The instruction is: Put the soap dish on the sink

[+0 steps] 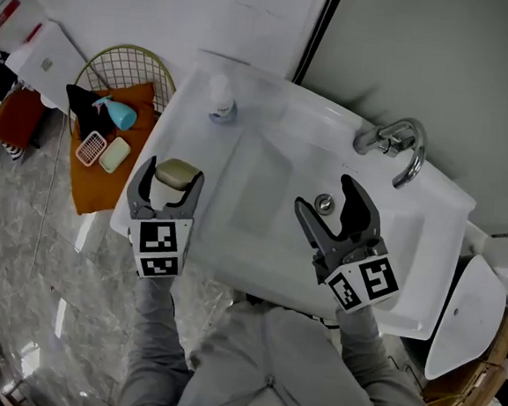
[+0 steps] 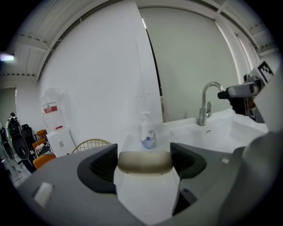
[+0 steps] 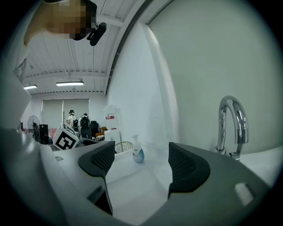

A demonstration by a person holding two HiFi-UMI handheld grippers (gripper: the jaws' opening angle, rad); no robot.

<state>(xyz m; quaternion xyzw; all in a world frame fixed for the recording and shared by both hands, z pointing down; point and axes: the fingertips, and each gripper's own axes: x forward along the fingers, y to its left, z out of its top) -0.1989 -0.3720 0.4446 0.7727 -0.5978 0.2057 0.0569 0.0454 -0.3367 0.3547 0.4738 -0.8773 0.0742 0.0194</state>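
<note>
- Left gripper view: the left claw point(image 2: 144, 164) was clamped on the white soap dish point(image 2: 146, 194), a beige soap bar point(image 2: 144, 160) on it.
- The dish was over the sink's point(image 1: 232, 251) left ledge, near a pump bottle point(image 1: 221, 98).
- The right claw point(image 3: 138, 165) gaped empty above the same sink.

White wall point(image 1: 165, 4) — grey marble floor point(image 1: 19, 265)

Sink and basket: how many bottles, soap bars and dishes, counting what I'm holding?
Dishes: 2 (white dish in left tool, pink slatted dish in basket)
Bars: 2 (tan bar on white dish, pale green bar in basket)
Bottles: 2 (pump bottle on sink, teal bottle in basket)
Total: 6
</note>
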